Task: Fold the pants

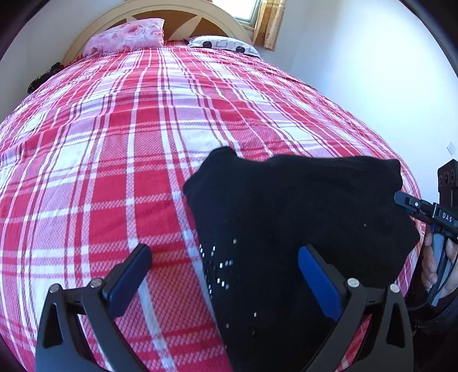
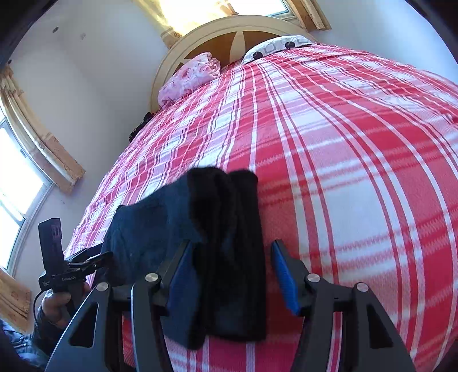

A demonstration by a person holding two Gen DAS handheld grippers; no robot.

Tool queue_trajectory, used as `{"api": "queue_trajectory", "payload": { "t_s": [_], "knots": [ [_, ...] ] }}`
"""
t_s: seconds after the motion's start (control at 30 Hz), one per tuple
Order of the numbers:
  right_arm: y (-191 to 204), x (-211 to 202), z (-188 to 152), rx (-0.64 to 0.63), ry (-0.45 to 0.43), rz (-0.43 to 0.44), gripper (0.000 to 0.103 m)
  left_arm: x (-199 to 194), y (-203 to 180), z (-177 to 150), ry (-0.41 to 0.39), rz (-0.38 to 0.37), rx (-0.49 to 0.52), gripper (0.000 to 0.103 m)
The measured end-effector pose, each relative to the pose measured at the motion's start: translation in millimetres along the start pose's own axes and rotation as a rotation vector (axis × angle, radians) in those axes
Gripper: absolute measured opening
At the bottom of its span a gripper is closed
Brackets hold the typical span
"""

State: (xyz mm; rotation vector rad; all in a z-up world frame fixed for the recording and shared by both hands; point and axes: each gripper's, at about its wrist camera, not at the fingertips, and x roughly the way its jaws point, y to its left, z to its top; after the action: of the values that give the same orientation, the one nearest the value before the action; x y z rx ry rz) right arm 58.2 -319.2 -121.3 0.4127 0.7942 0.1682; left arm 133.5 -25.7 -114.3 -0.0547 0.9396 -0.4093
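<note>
Black pants [image 1: 289,217] lie in a folded bundle on the red and white plaid bedspread [image 1: 120,148], near the bed's front edge. Small silver studs show on the cloth. My left gripper [image 1: 226,271] is open, its jaws wide apart over the bundle's left edge, holding nothing. In the right wrist view the pants [image 2: 223,246] lie between the jaws of my right gripper [image 2: 232,263], which is open and astride the cloth. The right gripper also shows at the far right of the left wrist view [image 1: 406,203], at the pants' right edge. The left gripper [image 2: 94,260] shows at the left.
A pink floral pillow [image 1: 128,35] and a white patterned pillow [image 1: 226,44] lie by the rounded headboard [image 1: 177,14]. White walls flank the bed. Curtained windows [image 2: 20,177] are on the left wall and behind the headboard. A dark object [image 1: 43,77] sits at the bed's far left edge.
</note>
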Motion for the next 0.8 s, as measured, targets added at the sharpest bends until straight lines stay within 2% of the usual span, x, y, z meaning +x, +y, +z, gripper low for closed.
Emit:
{"api": "queue_trajectory", "payload": {
  "t_s": [0.2, 0.3, 0.37, 0.53, 0.67, 0.8],
  "knots": [
    [4.8, 6.9, 2.8, -0.036, 0.010, -0.001, 0.058, 3.9, 1.4, 2.0, 0.029, -0.006, 0.001, 0.103],
    [7.5, 4.1, -1.1, -0.041, 0.051, 0.057, 0.057, 3.0, 3.5, 0.8, 0.028, -0.021, 0.008, 0.103],
    [7.2, 3.8, -1.7, -0.049, 0.050, 0.065, 0.054, 6.1, 1.7, 2.1, 0.022, -0.013, 0.004, 0.103],
    [-7.6, 11.8, -0.8, 0.058, 0.037, 0.124, 0.037, 4.8, 1.1, 4.1, 0.018, -0.037, -0.003, 0.102],
    [-6.8, 8.5, -6.0, 0.054, 0.040, 0.173, 0.034, 1.0, -0.6, 1.1, 0.002, -0.047, 0.011, 0.093],
    [-15.7, 16.4, -4.9, 0.104, 0.041, 0.205, 0.034, 0.4, -5.2, 0.6, 0.000, -0.072, 0.008, 0.075]
  ]
}}
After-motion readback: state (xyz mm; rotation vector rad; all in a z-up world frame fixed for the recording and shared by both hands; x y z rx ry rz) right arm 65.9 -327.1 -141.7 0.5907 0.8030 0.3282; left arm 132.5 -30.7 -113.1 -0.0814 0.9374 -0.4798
